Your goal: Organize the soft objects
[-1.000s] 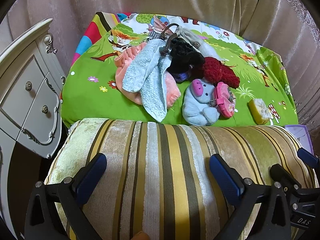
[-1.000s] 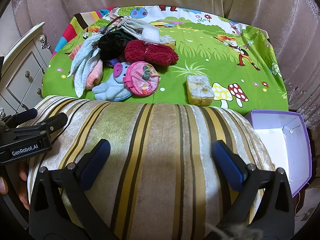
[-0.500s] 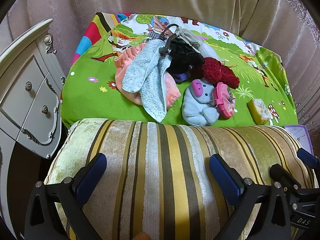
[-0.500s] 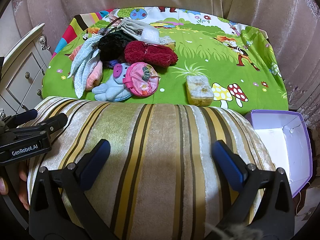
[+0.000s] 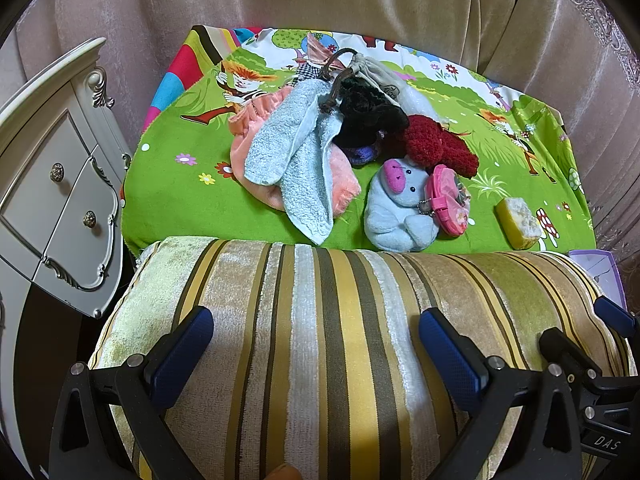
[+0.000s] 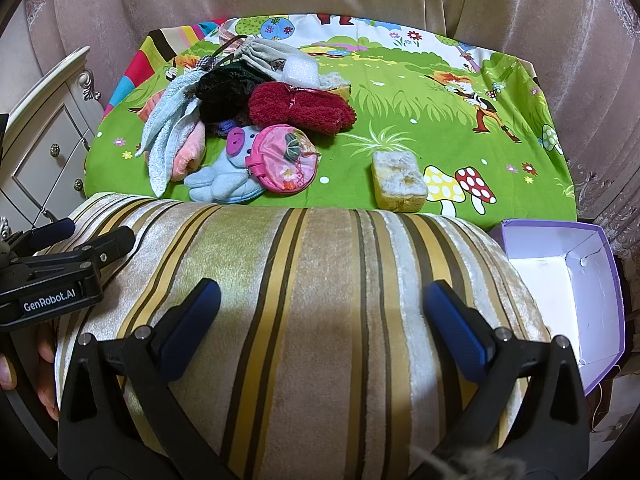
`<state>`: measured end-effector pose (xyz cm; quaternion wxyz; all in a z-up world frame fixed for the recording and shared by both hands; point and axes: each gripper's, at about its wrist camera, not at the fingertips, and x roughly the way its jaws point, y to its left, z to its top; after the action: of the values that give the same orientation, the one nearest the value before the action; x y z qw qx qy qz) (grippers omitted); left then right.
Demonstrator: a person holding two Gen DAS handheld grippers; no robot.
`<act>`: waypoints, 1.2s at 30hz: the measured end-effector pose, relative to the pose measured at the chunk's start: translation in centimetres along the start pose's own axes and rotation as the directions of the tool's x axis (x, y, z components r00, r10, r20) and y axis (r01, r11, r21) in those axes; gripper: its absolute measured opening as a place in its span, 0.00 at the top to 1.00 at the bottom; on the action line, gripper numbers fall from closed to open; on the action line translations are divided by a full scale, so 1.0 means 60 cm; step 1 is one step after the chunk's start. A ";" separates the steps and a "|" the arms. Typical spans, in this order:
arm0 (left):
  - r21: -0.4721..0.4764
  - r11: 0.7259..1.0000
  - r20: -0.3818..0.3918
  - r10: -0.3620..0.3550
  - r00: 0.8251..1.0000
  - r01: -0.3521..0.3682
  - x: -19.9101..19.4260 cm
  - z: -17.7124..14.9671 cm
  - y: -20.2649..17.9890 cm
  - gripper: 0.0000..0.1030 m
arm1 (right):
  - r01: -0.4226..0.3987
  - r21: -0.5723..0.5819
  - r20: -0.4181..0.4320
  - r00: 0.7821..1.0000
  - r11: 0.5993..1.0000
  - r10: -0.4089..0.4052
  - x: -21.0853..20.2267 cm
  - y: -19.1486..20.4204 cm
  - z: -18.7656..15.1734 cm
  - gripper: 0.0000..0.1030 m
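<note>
Cartoon-print green cloth [image 6: 400, 128] behind the striped cushion [image 6: 312, 320]: soft pile (towels, plush) at its far left. Both the left gripper [image 5: 316, 344] and the right gripper [image 6: 320, 316] are spread wide above the cushion, holding nothing.

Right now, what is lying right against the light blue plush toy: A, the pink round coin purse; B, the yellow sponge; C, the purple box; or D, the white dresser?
A: the pink round coin purse overlaps the light blue plush toy; the yellow sponge sits apart.

left black two-finger gripper with blue pads [image 5: 316, 346] spread wide, level; right black two-finger gripper with blue pads [image 6: 322, 316] same, side by side, nothing held
</note>
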<state>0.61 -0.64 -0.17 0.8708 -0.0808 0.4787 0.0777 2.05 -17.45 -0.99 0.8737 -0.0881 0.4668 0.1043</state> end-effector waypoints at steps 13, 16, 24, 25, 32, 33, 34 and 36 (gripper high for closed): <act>0.000 1.000 0.001 0.000 1.000 0.000 0.000 0.000 0.000 0.00 | 0.001 0.000 0.001 1.000 1.000 -0.001 0.000 0.000 -0.001 0.00; 0.000 1.000 0.001 0.000 1.000 0.000 0.000 0.000 0.000 0.00 | 0.001 0.000 0.002 1.000 1.000 -0.001 0.000 0.000 -0.001 0.00; 0.000 1.000 0.001 0.000 1.000 0.000 0.000 0.000 0.000 0.00 | 0.002 -0.001 0.003 1.000 1.000 -0.002 0.000 0.000 -0.002 0.00; 0.000 1.000 0.001 0.000 1.000 0.000 0.000 -0.001 0.000 0.00 | 0.003 -0.001 0.004 1.000 1.000 -0.003 0.000 0.000 -0.003 0.00; 0.002 1.000 -0.007 0.000 1.000 0.000 -0.001 0.004 -0.001 0.00 | 0.052 -0.027 0.037 0.998 0.998 -0.051 -0.005 0.012 -0.009 0.00; 0.000 1.000 -0.010 -0.003 1.000 0.003 -0.001 0.005 0.000 0.00 | 0.073 -0.043 0.043 0.997 0.996 -0.071 -0.005 0.019 -0.010 0.00; -0.004 1.000 -0.013 -0.010 1.000 0.010 -0.001 0.007 0.002 0.00 | 0.089 -0.055 0.048 0.995 0.995 -0.086 -0.005 0.024 -0.009 0.00; -0.005 1.000 -0.016 -0.017 1.000 0.017 -0.003 0.005 0.003 0.00 | 0.104 -0.067 0.053 0.993 0.992 -0.101 -0.005 0.027 -0.009 0.00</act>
<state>0.72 -0.43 0.09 0.8672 -0.0877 0.4850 0.0709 1.03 -16.04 -1.15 0.8857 -0.1398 0.4359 0.0776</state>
